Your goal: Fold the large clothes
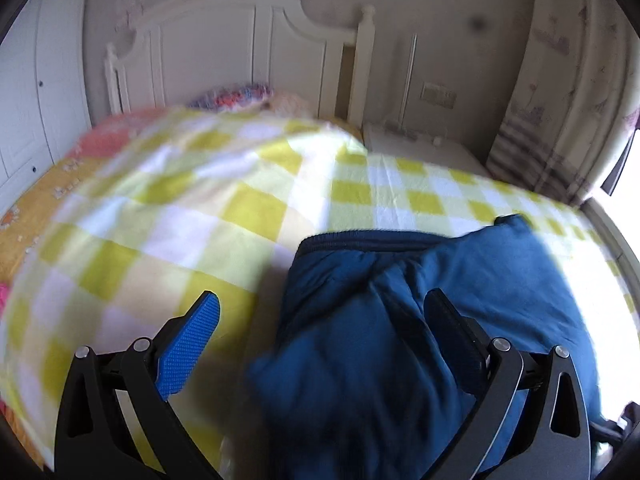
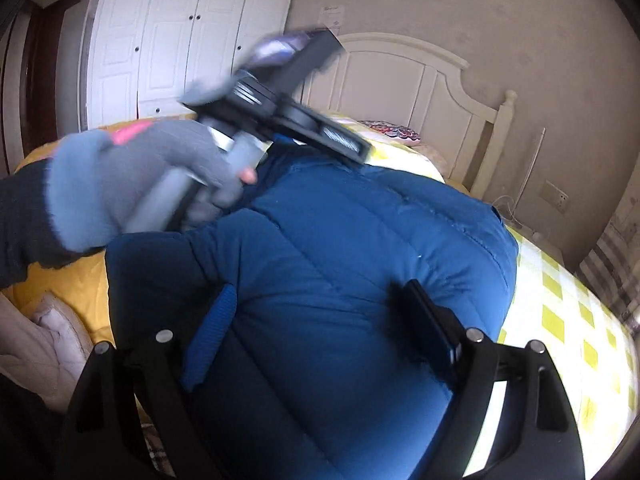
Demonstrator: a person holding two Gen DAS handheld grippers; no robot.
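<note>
A yellow-and-white checked blanket (image 1: 224,200) covers most of the bed, over an orange sheet (image 1: 36,200) that shows along its left edge. A white headboard (image 1: 224,52) stands against the beige wall (image 1: 448,8). A patterned pillow (image 1: 236,98) lies at the head of the bed. A white nightstand (image 1: 420,148) sits beside the bed, below a wall socket (image 1: 439,96). A white wardrobe (image 2: 180,36) fills the corner, and a striped curtain (image 1: 532,148) hangs on the right.

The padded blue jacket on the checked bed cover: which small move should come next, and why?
Probably bring the right claw down to pinch a fold of the padded blue jacket. Its jaws stand wide open over the fabric with nothing gripped, and the jacket lies bunched on the yellow-and-white checked bed cover.
</note>
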